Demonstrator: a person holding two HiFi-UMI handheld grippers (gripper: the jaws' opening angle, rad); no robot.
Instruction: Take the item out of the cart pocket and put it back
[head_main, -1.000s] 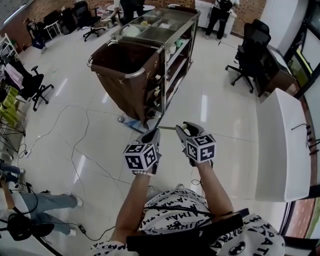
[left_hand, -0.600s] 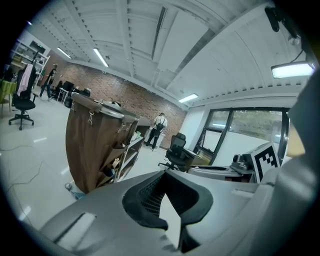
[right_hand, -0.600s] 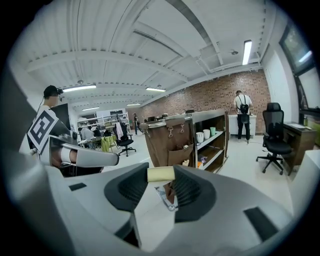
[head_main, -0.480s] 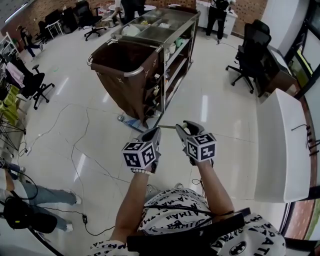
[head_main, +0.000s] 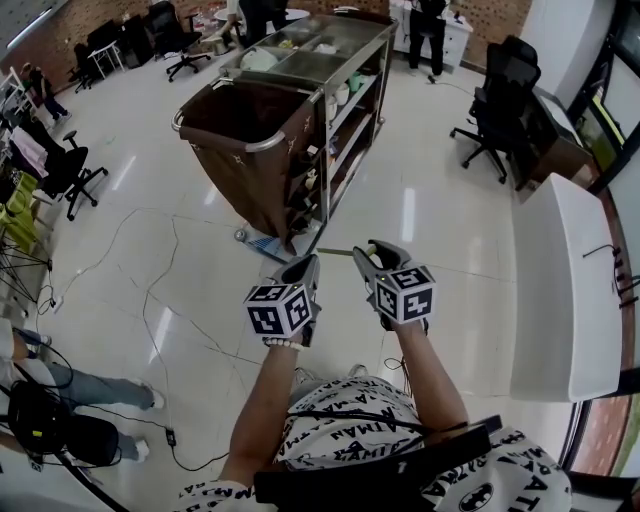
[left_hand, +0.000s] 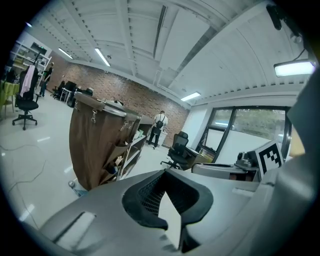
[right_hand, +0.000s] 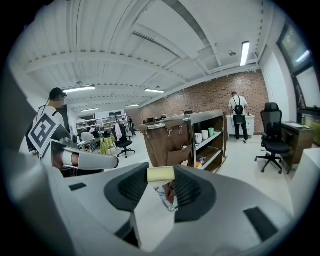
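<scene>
The housekeeping cart (head_main: 345, 90) stands ahead of me on the floor, its brown bag (head_main: 250, 140) hung on the near end. Pockets (right_hand: 179, 154) are sewn on the bag's side, and the cart also shows in the left gripper view (left_hand: 97, 140). My right gripper (head_main: 372, 256) (right_hand: 161, 176) is shut on a small pale yellow roll-shaped item (right_hand: 160, 174), which bridges its two pads. My left gripper (head_main: 305, 268) (left_hand: 166, 174) sits beside it at the same height, jaws together with nothing in them. Both grippers hang well short of the cart.
A white counter (head_main: 565, 290) runs along my right. Black office chairs (head_main: 495, 110) stand at the right rear and at the left (head_main: 65, 170). Cables (head_main: 150, 290) trail over the shiny floor. A person crouches at the lower left (head_main: 60, 410); another stands behind the cart (head_main: 428, 30).
Both grippers have stayed almost still, the right one keeping hold of the pale item. The person at the lower left has shifted, and the one behind the cart has stepped left.
</scene>
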